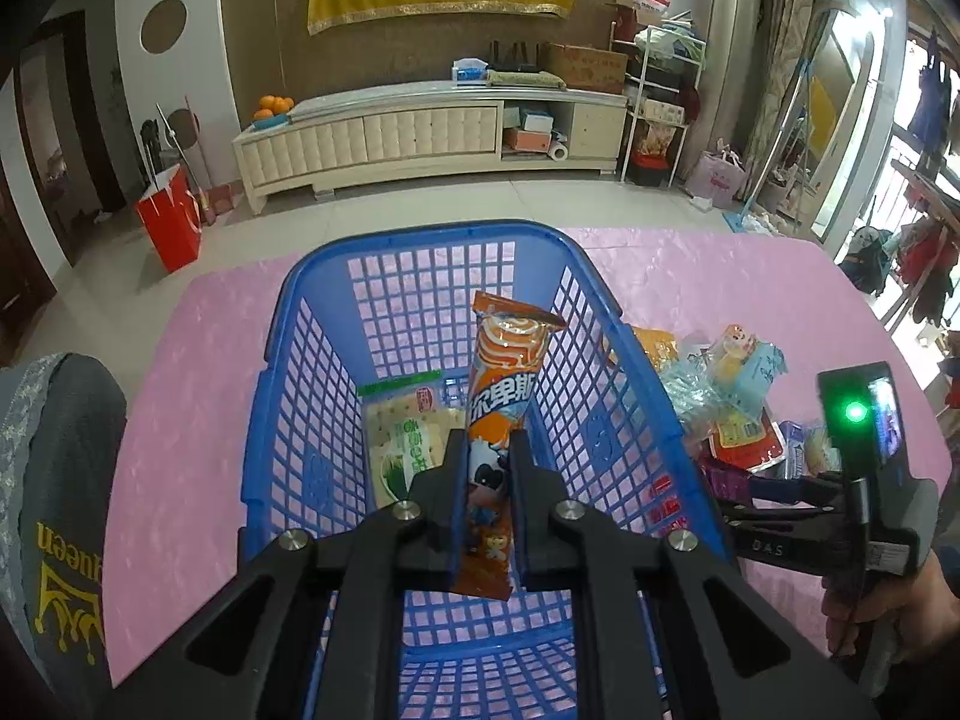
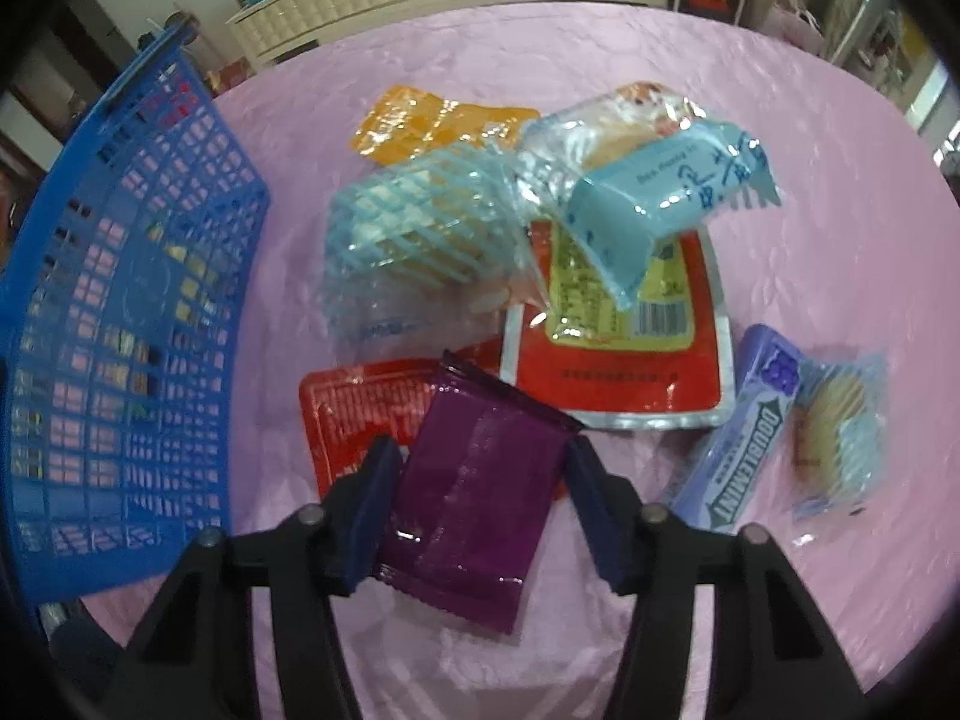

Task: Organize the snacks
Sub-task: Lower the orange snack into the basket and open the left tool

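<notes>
A long orange snack packet (image 1: pixel 507 360) stands up between the fingers of my left gripper (image 1: pixel 487 441), which is shut on its lower half above the blue basket (image 1: pixel 420 237). A green-and-white cracker pack (image 1: pixel 408 438) lies on the basket floor. In the right wrist view, my right gripper (image 2: pixel 480 456) points down at a purple packet (image 2: pixel 474 498) lying on the pink tablecloth (image 2: pixel 810 150). The packet sits between the two pads; the left pad is at its edge and the right pad stands just clear of it. The jaws are open.
Loose snacks lie beyond the purple packet: a red packet (image 2: pixel 354 420), a red-and-silver pack (image 2: pixel 624 360), light-blue wrapped packs (image 2: pixel 654 204), an orange pack (image 2: pixel 432 120), a Doublemint pack (image 2: pixel 744 432) and a wrapped biscuit (image 2: pixel 840 432). The basket wall (image 2: pixel 120 300) stands to their left.
</notes>
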Demonstrator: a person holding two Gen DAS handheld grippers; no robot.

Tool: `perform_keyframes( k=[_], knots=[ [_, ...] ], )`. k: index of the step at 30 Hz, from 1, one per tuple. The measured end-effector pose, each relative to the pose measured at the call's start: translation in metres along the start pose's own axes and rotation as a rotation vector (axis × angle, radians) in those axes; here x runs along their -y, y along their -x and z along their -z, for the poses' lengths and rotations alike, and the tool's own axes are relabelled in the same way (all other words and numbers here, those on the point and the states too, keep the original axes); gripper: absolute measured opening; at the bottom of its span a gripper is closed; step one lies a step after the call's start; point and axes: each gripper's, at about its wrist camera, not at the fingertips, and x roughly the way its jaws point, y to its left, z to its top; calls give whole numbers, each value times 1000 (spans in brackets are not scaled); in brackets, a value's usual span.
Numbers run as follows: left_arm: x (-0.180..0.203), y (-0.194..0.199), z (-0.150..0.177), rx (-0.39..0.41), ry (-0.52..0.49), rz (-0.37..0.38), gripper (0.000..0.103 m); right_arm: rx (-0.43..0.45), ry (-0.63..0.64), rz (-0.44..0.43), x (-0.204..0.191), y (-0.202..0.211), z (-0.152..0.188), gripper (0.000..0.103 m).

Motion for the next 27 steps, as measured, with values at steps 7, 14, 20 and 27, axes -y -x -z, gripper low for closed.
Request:
perform_keyframes(
  k=[7, 14, 20, 27],
  knots=[
    [-9, 17, -3, 21, 11, 21, 11, 111, 29, -10, 0, 61, -2, 60],
    [-17, 39, -10, 48, -4, 15, 11, 266, 170, -32, -43, 130, -7, 60],
    [-26, 43, -17, 41, -17, -4, 11, 331, 324, -71, -95, 147, -17, 60],
    [-38, 29, -26, 9, -32, -17, 11, 321, 435, -109, -126, 127, -38, 60]
  ],
)
